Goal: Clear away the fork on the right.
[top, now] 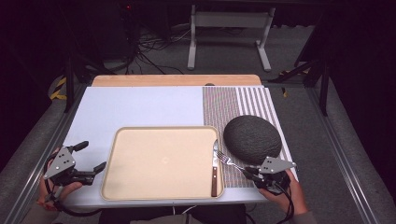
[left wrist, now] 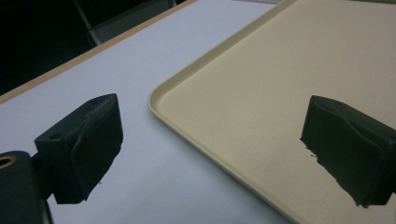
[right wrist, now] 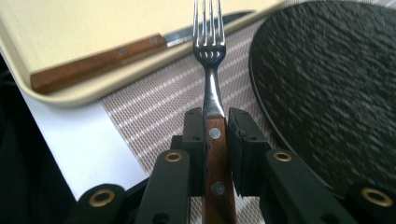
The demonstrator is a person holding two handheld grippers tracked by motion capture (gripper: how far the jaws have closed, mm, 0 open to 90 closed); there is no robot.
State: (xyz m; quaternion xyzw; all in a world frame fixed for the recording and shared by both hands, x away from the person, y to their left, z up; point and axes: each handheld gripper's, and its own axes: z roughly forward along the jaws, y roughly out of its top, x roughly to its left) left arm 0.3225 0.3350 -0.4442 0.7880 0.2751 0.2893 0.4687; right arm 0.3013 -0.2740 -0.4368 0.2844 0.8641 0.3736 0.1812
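My right gripper [right wrist: 215,122] is shut on the wooden handle of a fork [right wrist: 211,56], whose tines point toward the tray's right rim. In the high view the fork [top: 229,160] lies over the striped placemat [top: 238,100] just left of a dark round plate [top: 252,138], with the right gripper [top: 251,173] at the table's front right. A wooden-handled knife [top: 214,173] rests along the right edge of the beige tray [top: 140,186]. My left gripper [top: 92,156] stands open at the tray's front left corner, its jaws wide apart, one over the table and one over the tray [left wrist: 261,79].
The white table top [top: 140,105] runs back to a wooden strip. A metal rail borders the table at each side. The dark plate [right wrist: 336,79] sits close on the right of the fork. White table legs and cables stand on the floor beyond.
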